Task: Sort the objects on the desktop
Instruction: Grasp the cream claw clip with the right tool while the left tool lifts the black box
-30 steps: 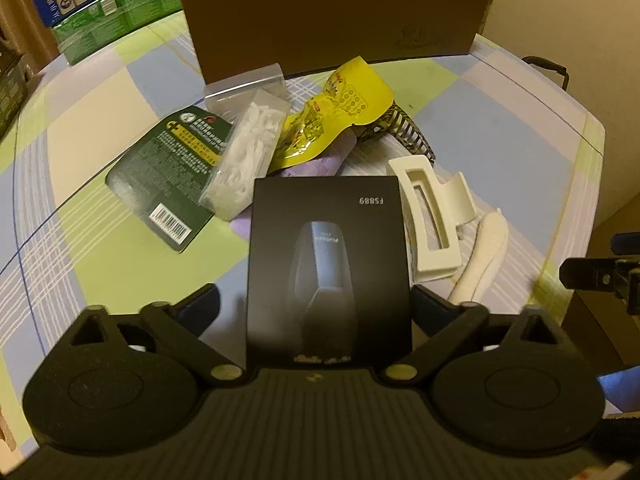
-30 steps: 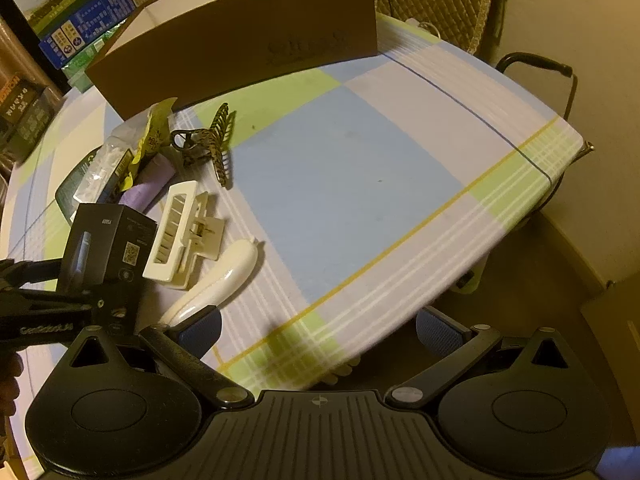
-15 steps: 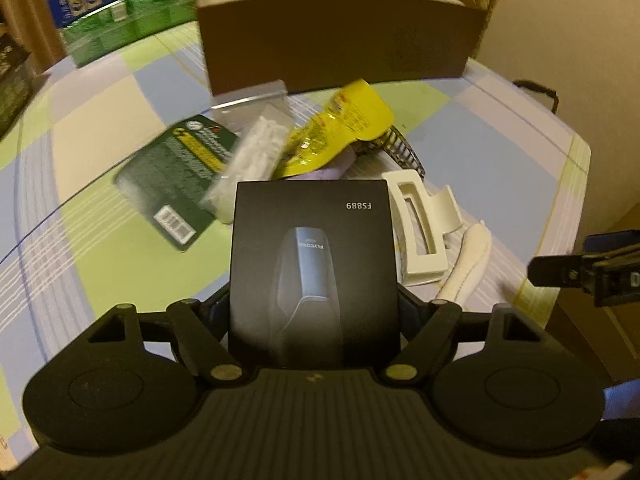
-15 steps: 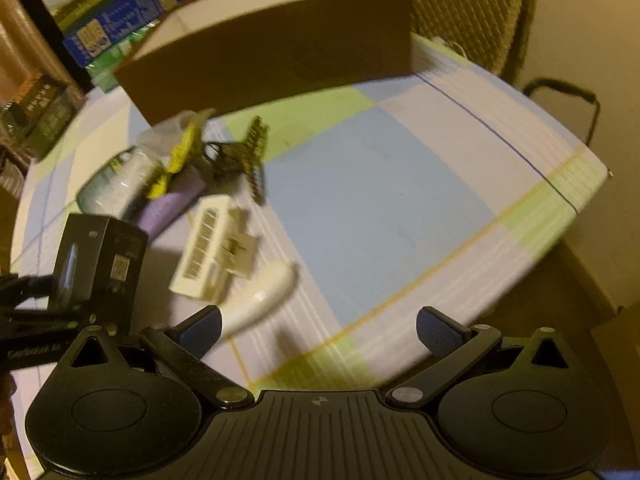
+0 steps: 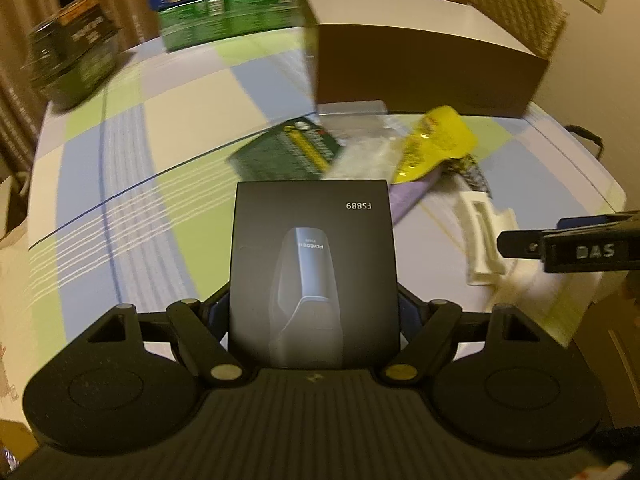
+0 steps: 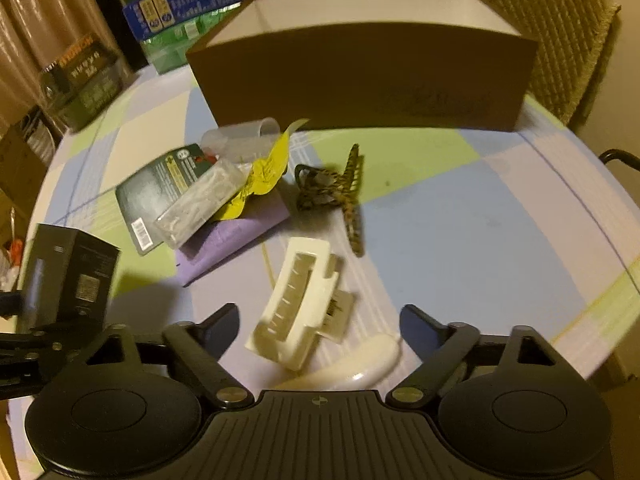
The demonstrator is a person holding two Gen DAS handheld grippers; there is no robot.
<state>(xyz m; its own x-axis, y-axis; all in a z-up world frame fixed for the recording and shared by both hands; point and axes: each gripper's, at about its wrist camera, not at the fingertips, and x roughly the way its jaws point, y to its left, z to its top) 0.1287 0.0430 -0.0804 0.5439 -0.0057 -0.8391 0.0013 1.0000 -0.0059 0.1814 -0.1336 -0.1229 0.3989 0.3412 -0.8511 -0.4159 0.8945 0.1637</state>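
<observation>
My left gripper (image 5: 314,306) is shut on a black box (image 5: 312,264) printed FS889, held upright above the checked tablecloth; the right wrist view shows that box (image 6: 68,276) at far left. My right gripper (image 6: 320,320) hangs over a white hair claw (image 6: 304,304) and a white oblong piece (image 6: 360,364). Its jaws are closing, with both pads still apart from the claw. Beyond lie a tortoiseshell hair claw (image 6: 340,192), a yellow packet (image 6: 264,172), a clear bag of white picks (image 6: 204,204), a green card pack (image 6: 160,188) and a purple pad (image 6: 232,236).
A big open brown carton (image 6: 360,76) stands at the back of the table. Blue and green cartons (image 5: 224,4) and a dark tin (image 5: 72,60) sit behind at the left. A woven chair (image 6: 560,40) is at the right, by the table edge (image 6: 624,320).
The left jaws closed on the black box and carried it up and to the left. The right gripper swung left over the white hair claw and its jaws narrowed.
</observation>
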